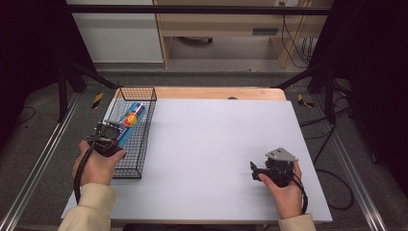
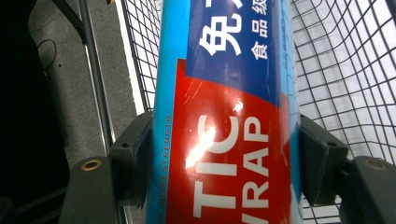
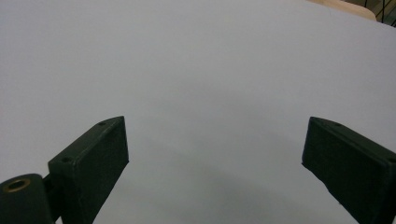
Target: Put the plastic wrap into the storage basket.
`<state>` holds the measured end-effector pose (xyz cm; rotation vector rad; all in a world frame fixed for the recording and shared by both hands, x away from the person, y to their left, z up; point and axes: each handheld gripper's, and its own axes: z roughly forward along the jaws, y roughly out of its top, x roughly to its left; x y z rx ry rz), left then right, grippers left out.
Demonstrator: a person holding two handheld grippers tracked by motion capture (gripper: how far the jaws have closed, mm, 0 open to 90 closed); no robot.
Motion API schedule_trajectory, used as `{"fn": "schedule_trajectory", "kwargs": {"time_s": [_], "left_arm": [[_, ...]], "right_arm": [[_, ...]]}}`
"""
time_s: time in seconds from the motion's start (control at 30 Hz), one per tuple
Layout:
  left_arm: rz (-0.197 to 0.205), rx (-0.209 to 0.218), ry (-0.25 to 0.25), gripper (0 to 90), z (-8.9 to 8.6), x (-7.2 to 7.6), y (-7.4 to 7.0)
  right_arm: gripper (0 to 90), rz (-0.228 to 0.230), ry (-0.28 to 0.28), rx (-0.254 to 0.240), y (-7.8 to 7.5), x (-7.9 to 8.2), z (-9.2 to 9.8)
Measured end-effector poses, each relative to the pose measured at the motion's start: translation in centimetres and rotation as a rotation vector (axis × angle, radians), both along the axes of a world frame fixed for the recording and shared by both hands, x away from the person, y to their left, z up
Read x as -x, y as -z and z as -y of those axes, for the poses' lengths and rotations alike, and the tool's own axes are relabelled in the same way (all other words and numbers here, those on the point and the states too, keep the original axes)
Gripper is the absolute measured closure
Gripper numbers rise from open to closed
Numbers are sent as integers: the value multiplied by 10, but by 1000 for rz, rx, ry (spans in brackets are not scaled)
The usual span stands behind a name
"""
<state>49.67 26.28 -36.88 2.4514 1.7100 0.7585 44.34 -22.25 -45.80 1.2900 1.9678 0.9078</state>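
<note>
Your left claw (image 2: 224,158) clamps the blue-and-red wrap box (image 2: 224,116), long axis toward 1 o'clock in the basket (image 1: 144,139), reading "TIC WRAP"; your right claw (image 3: 215,158) gapes wide.

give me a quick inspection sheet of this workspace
surface: white table top, bare in the middle
job's things: blue and red wrap box in wire basket at table's left edge
clutter: nothing seen
grippers: left gripper shut on the box; right gripper open over bare table
cables: one trails from each gripper; more on floor at right
surroundings: grey floor, black frame, wooden furniture behind
</note>
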Motion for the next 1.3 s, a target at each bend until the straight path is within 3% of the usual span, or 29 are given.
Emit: {"fn": "schedule_trajectory", "kwargs": {"time_s": [0.57,1.3], "left_arm": [[-86,-56,10,317,4,-9,7],[-126,-80,23,315,13,-17,10]], "right_arm": [[72,-4,-7,-5,0,0,0],[73,-16,-14,-10,0,0,0]]}}
